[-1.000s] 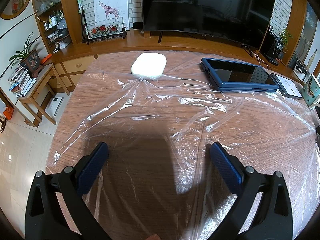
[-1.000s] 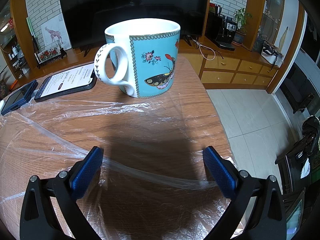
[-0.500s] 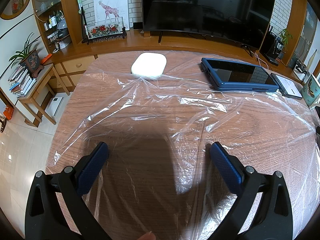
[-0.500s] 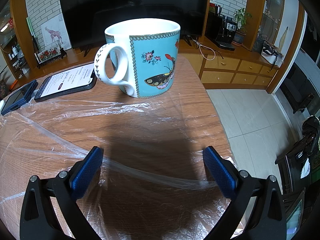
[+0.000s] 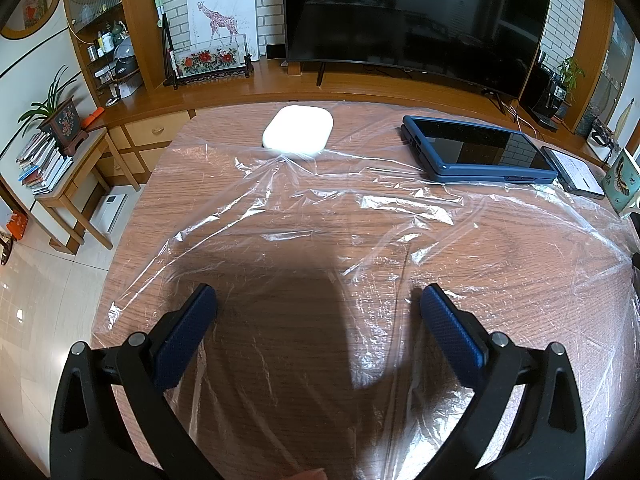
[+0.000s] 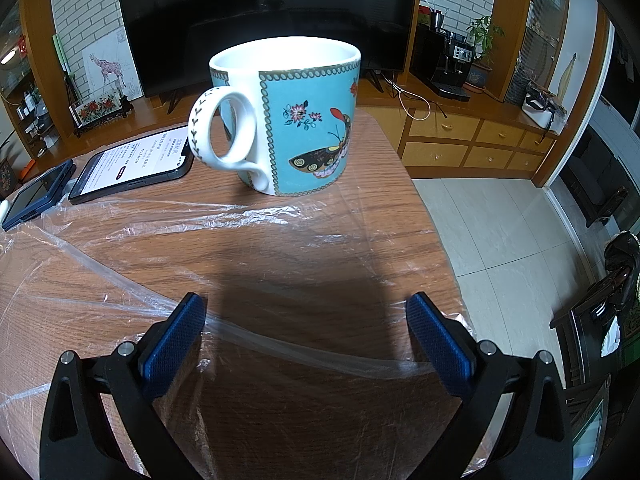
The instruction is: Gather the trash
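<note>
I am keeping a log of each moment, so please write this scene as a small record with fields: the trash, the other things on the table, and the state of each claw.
trash: clear plastic sheet, spread wrinkled over the wooden table
left claw: open, above the sheet, holding nothing
right claw: open, a fold of the sheet runs between its fingers
far side: white case, blue-cased tablet, phone with lit screen
near right claw: butterfly mug, upright
</note>
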